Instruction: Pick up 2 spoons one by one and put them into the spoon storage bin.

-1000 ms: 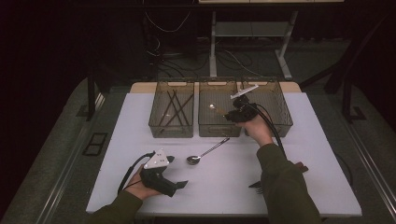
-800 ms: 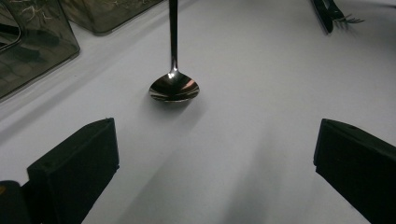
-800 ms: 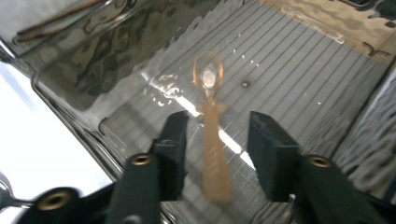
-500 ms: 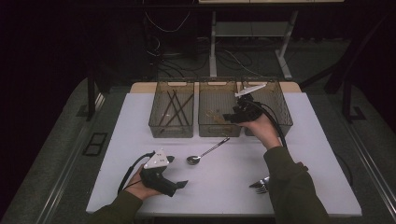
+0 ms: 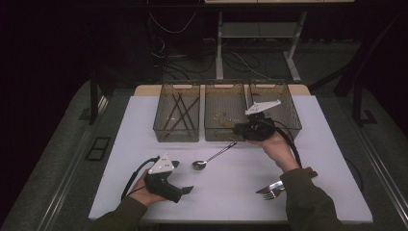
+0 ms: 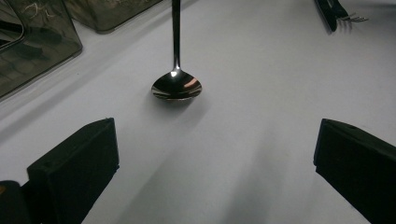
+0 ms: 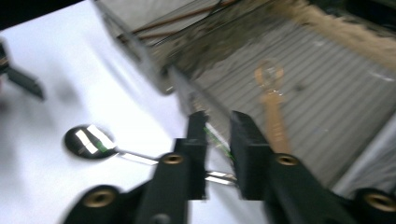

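Right tongs (image 5: 239, 129), at frame centre by the middle bin (image 5: 226, 111), have just been closing and have moved left to the spoon (image 5: 214, 156) handle on the table (image 5: 144, 125); jaws nearly together, nothing gripped. Left tongs (image 5: 185, 190) gape empty.

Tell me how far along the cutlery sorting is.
Done: dark sticks lie in the left bin, a gold piece in the middle bin. In hand: the right gripper, jaws just closing, hovers by the spoon handle's end; a grip isn't clear. Left: the spoon and forks on the table; the left gripper rests open.
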Available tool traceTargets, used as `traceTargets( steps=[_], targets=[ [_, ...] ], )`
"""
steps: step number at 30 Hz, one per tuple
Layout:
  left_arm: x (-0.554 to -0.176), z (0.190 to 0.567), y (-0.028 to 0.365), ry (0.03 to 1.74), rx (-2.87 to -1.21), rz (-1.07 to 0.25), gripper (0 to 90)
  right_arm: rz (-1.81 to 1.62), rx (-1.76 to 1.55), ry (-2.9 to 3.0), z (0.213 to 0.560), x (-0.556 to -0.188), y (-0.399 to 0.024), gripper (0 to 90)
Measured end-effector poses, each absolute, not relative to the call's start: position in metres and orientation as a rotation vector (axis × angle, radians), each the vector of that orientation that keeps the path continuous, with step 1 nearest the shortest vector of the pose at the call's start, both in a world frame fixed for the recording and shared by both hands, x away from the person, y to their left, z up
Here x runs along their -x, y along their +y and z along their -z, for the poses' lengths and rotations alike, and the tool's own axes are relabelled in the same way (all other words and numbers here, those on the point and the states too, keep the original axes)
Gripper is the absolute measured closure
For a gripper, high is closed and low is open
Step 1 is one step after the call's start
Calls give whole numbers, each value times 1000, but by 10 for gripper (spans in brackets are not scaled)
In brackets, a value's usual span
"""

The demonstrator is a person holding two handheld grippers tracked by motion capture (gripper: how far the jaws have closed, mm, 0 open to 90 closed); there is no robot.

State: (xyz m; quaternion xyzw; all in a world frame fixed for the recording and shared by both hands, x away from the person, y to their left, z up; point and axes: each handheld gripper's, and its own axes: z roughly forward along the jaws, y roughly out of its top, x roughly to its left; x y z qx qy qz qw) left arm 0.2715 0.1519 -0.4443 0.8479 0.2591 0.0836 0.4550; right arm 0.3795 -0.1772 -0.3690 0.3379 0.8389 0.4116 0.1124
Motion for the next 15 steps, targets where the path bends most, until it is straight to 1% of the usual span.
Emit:
traceTargets(
  steps=[3,5,15],
  targets=[
    [-271,445,151,641,-2090,-205,0,-1200,-959,2522,376,-375,-171,872],
    [-271,444,152,635,-2094,-208,0,-1186,-944,2546,383,-374,-167,897],
    [-272,444,152,625,-2099,-208,0,-1063,-975,2618,412,-381,-144,898]
  ],
)
